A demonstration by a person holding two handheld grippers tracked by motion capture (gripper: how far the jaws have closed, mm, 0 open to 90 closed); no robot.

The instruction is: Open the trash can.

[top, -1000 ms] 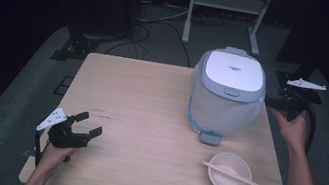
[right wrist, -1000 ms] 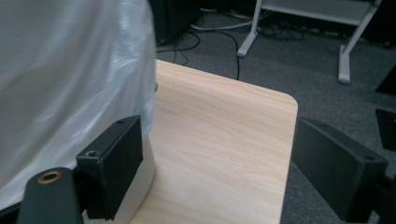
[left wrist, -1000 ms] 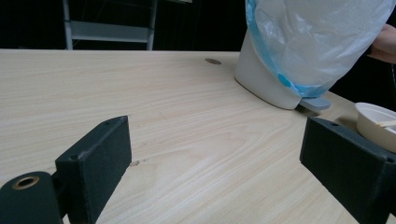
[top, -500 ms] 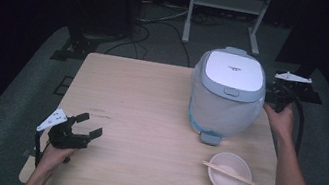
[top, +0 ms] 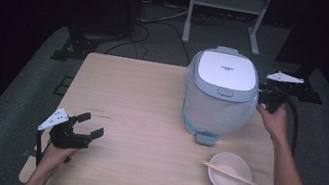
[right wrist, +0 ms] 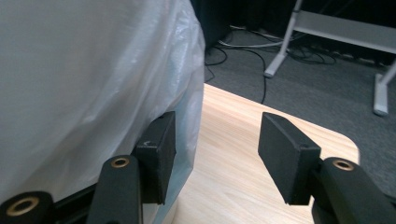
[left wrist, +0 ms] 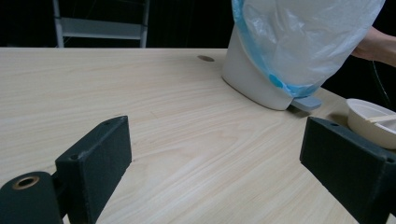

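Note:
A white rice cooker point(top: 220, 97) wrapped in a clear plastic bag point(left wrist: 299, 42) stands at the right of the wooden table point(top: 151, 100). My right gripper point(top: 262, 95) is against the cooker's right side. Its jaws have just been closing but still stand apart. In the right gripper view one pad point(right wrist: 156, 154) lies against the bag point(right wrist: 93, 70), and a loose fold of the plastic hangs in the gap of the right gripper point(right wrist: 217, 135); the other pad is off it. My left gripper point(top: 91, 125) rests open near the front left corner, with nothing in the gap of the left gripper point(left wrist: 215, 158).
A pale bowl point(top: 218, 181) with chopsticks point(top: 227, 172) across it sits at the front right, in front of the cooker; the bowl point(left wrist: 369, 123) also appears at the right of the left gripper view. A metal rack point(top: 228, 2) and cables point(top: 159, 18) lie on the floor behind the table.
My right hand has moved left, from beyond the table's right edge up to the cooker's side. Its jaws have narrowed. The left hand has stayed put.

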